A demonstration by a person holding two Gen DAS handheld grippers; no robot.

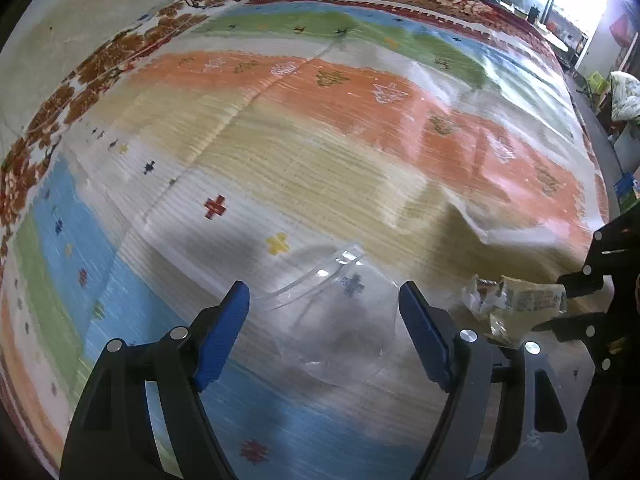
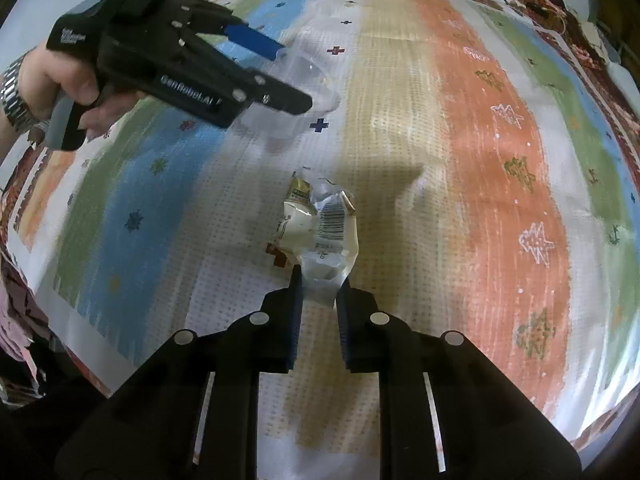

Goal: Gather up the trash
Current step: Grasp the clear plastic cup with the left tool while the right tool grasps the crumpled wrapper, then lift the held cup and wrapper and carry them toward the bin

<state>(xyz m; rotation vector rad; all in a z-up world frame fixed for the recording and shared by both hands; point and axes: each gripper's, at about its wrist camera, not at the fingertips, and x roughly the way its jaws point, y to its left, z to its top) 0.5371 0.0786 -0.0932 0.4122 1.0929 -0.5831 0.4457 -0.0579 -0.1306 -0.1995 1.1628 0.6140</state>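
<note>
Right claw (image 2: 318, 280) around crumpled wrapper (image 2: 320, 224)

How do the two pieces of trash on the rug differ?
The clear plastic piece is see-through and unprinted; the crumpled wrapper is yellowish with a barcode. The plastic piece sits between the left gripper's wide-open fingers, ungripped; the right gripper is pinching the wrapper's end. Both lie on the striped rug.

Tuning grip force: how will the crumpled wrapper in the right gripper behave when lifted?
The crumpled wrapper looks like thin film, so probably very light and floppy, sagging beyond the right gripper. Its glossy surface may slip; only its near end sits between the fingers. Not fragile.
</note>
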